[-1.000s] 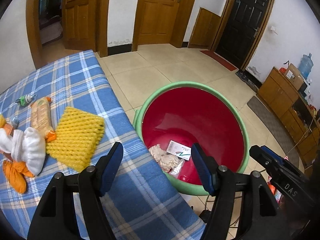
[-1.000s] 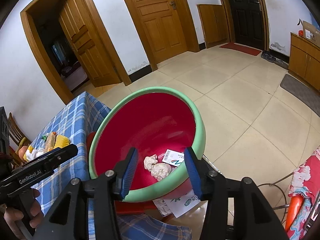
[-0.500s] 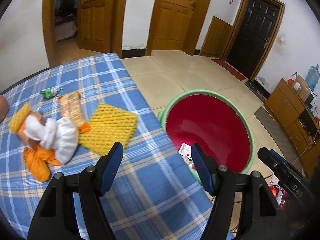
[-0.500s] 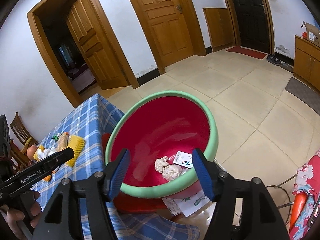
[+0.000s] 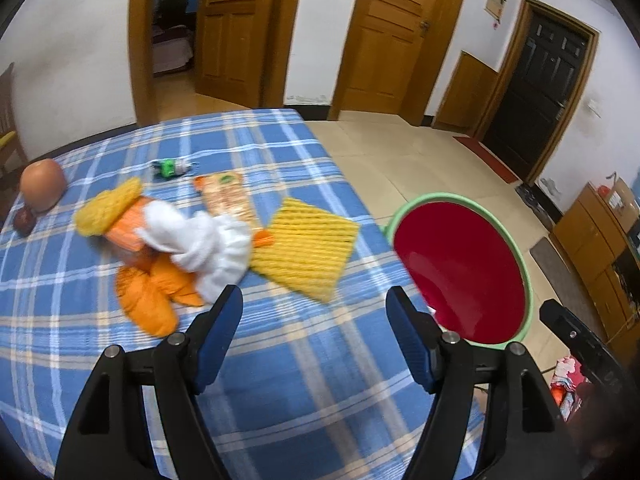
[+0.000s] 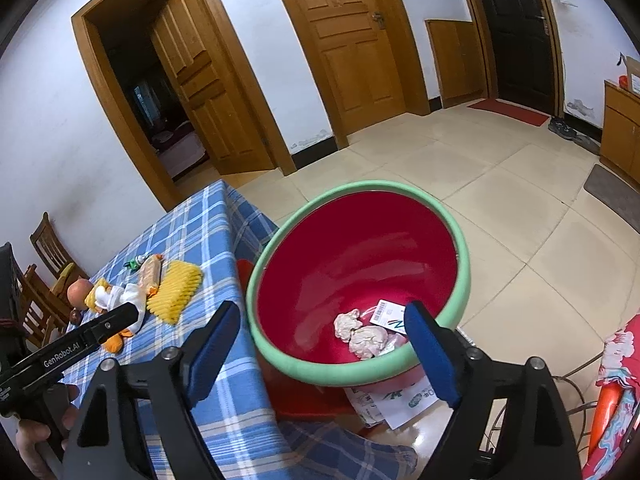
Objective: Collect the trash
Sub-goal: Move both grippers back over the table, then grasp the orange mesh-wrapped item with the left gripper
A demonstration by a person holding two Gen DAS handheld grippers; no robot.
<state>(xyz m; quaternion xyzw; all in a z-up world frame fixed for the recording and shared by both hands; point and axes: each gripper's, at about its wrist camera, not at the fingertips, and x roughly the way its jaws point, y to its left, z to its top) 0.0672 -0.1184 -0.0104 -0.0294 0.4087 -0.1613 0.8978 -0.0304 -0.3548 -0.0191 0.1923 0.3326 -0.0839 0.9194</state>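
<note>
Both grippers empty over table and basin — trash lies partly in the basin, partly on the cloth.

The left gripper (image 5: 314, 320) hangs above the blue checked tablecloth (image 5: 280, 380), jaws apart and just widened further, nothing between them. Ahead of it lie a yellow foam net (image 5: 304, 248), an orange snack wrapper (image 5: 228, 200), a white foam net (image 5: 212, 248), orange peel (image 5: 152, 296), a small green bottle (image 5: 170, 167) and an apple (image 5: 43, 184). The right gripper (image 6: 320, 332) points at the red basin (image 6: 360, 248) with the green rim, just beside the table edge — its jaws have just been opening wide and hold nothing. Crumpled tissue (image 6: 360, 334) and a white label (image 6: 390, 314) lie at the basin's bottom.
</note>
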